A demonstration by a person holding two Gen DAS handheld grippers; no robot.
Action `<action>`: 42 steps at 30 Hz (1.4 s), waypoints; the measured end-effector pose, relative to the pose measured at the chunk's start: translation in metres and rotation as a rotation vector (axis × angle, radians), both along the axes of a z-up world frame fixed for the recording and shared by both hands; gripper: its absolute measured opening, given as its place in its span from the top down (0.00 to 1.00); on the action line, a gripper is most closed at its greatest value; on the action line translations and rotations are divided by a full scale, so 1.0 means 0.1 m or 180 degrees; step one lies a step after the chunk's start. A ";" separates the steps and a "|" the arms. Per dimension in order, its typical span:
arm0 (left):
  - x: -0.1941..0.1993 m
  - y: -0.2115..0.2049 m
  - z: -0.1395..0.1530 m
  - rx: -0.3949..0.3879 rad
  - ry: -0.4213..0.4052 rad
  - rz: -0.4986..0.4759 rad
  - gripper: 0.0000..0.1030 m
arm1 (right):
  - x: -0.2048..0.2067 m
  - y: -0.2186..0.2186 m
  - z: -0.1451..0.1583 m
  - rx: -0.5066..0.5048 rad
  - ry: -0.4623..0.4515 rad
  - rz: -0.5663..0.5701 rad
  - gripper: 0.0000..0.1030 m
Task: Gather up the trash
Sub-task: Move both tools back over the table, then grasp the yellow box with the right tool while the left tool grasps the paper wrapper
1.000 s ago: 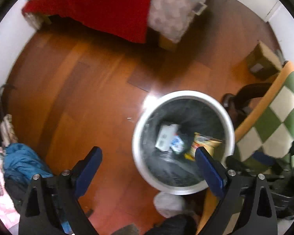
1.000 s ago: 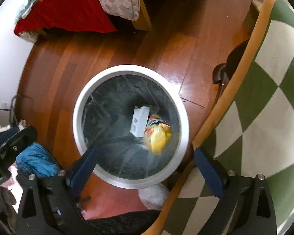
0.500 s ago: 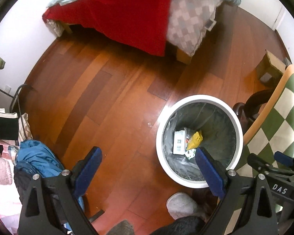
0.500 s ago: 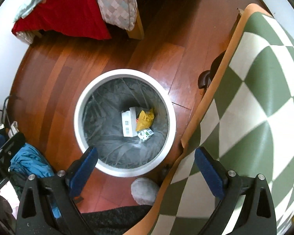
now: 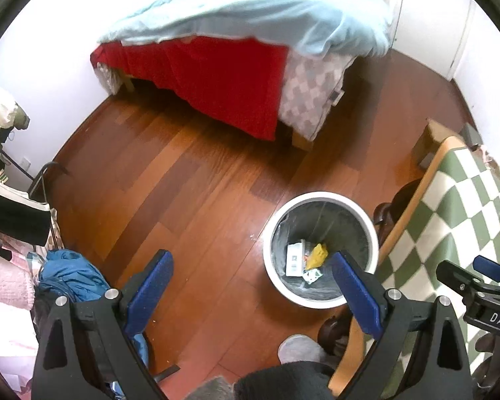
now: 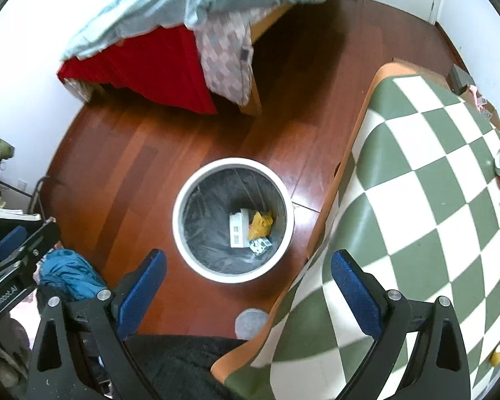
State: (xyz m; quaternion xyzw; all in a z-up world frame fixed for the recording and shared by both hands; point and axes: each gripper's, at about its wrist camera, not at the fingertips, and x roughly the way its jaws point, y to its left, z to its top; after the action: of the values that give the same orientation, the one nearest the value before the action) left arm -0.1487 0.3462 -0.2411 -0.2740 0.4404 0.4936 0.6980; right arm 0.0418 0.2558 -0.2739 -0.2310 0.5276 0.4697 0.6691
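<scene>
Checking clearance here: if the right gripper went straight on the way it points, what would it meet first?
Probably the white bin, or the wood floor just beyond it; the open right gripper has nothing nearer in line.

You see a bed with a red sheet, a blue cloth heap, and a green-and-white checked desk.

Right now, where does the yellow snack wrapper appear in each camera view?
Left wrist: the yellow snack wrapper lies in the white trash bin, lower right of the picture.
Right wrist: the wrapper lies in the bin, near the centre.
Shared landmark: the red bed cover.
</scene>
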 end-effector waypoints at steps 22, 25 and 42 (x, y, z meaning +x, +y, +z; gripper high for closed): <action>1.28 -1.44 0.32 0.0141 -0.0137 -0.0714 0.06 | 1.39 -2.74 0.62 0.0417 0.0205 -0.1174 0.03; 1.91 -1.73 0.06 -0.0031 -0.0025 -0.1009 0.05 | 1.96 -3.21 0.47 0.0130 0.0024 -0.1448 0.03; 4.13 -2.91 -0.79 -0.0308 0.0483 -0.2012 0.00 | 3.82 -3.96 -0.84 -0.1054 -0.0015 -0.0847 0.12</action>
State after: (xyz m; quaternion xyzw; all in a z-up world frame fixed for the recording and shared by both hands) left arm 0.2646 0.0552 -0.3201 -0.1189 0.5774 0.2501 0.7681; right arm 0.4236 -0.1403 -0.3576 -0.2672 0.6218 0.2835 0.6794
